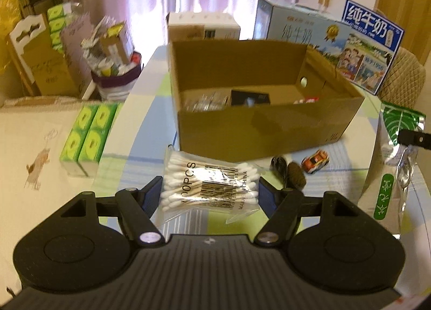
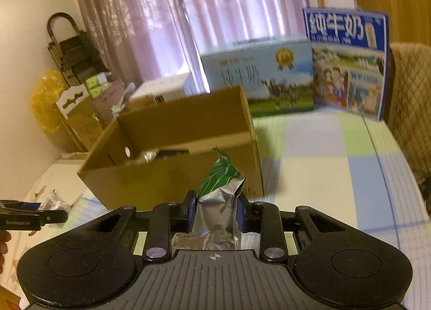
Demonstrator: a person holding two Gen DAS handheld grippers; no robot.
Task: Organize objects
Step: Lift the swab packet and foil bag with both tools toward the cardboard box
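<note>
Our right hand-held gripper (image 2: 215, 213) pinches the foil pouch (image 2: 216, 202) at lower centre; the left hand-held gripper (image 1: 210, 194) gapes around the swab pack (image 1: 210, 186). Next we'd likely lift both into the cardboard box (image 1: 258, 127).

Materials and finishes around the cardboard box (image 1: 266, 124)

We note matt brown corrugated card on the box; before it, cotton swabs in a clear glossy plastic bag (image 1: 210, 183); to its right, a crinkled, shiny foil pouch (image 2: 218, 213); matt black ribbed plastic on the right gripper (image 2: 215, 210); beneath, smooth checked tablecloth (image 2: 323, 164).
</note>
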